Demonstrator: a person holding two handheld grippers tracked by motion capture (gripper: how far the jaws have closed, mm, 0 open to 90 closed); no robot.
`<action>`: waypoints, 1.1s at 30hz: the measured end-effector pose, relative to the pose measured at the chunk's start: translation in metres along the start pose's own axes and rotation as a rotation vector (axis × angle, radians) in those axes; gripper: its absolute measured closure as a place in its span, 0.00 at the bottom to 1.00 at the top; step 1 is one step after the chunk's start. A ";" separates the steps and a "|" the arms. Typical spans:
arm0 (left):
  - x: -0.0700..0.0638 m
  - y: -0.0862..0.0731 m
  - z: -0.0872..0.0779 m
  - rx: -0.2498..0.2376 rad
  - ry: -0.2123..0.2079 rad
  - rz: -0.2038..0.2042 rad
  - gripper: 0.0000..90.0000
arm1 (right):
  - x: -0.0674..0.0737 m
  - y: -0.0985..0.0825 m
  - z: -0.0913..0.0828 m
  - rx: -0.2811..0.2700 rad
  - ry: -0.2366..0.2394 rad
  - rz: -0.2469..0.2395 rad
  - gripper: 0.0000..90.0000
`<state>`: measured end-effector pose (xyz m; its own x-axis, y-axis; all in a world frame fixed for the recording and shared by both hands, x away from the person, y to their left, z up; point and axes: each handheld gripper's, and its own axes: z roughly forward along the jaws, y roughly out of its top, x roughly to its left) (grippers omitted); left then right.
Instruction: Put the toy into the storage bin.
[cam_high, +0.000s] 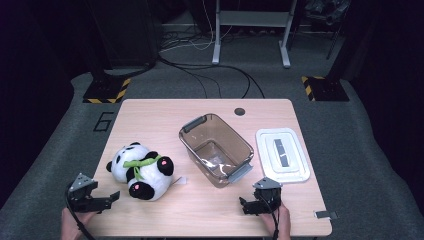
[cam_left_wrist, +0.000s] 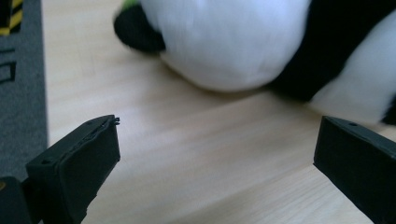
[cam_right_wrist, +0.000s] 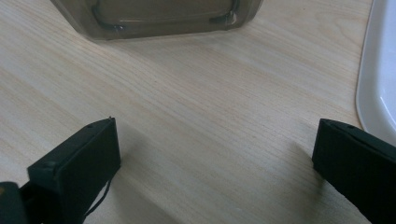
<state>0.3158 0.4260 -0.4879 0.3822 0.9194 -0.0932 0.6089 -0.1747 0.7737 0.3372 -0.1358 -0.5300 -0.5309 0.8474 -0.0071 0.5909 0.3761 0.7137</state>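
The high view looks forward and down on the whole table (cam_high: 210, 112) from above its near edge. The left gripper view sits low and close, facing the panda plush (cam_left_wrist: 243, 42) (cam_high: 141, 171). The right gripper view, equally low, faces the smoky plastic bin (cam_right_wrist: 159, 18) (cam_high: 216, 148) and the white lid (cam_right_wrist: 380, 70) (cam_high: 282, 155).

Overhead light falls evenly on the desk (cam_high: 210, 210), while the room around it stays dark. The panda plush (cam_left_wrist: 243, 42) is blurred at close range; soft shadows sit under the jaws.
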 end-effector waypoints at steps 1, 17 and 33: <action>0.000 0.004 -0.005 -0.021 -0.011 -0.004 0.00 | 0.000 0.000 0.000 0.000 -0.001 0.002 0.00; -0.022 0.067 -0.016 -0.055 -0.087 0.096 0.00 | -0.001 0.001 0.001 -0.002 -0.010 0.009 0.01; -0.043 0.097 0.012 -0.033 -0.176 0.154 0.00 | -0.001 0.000 0.000 -0.003 -0.026 0.027 0.01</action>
<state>0.3665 0.3655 -0.4163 0.5860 0.8066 -0.0779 0.5119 -0.2940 0.8072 0.3382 -0.1363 -0.5300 -0.4993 0.8664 -0.0059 0.6027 0.3522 0.7161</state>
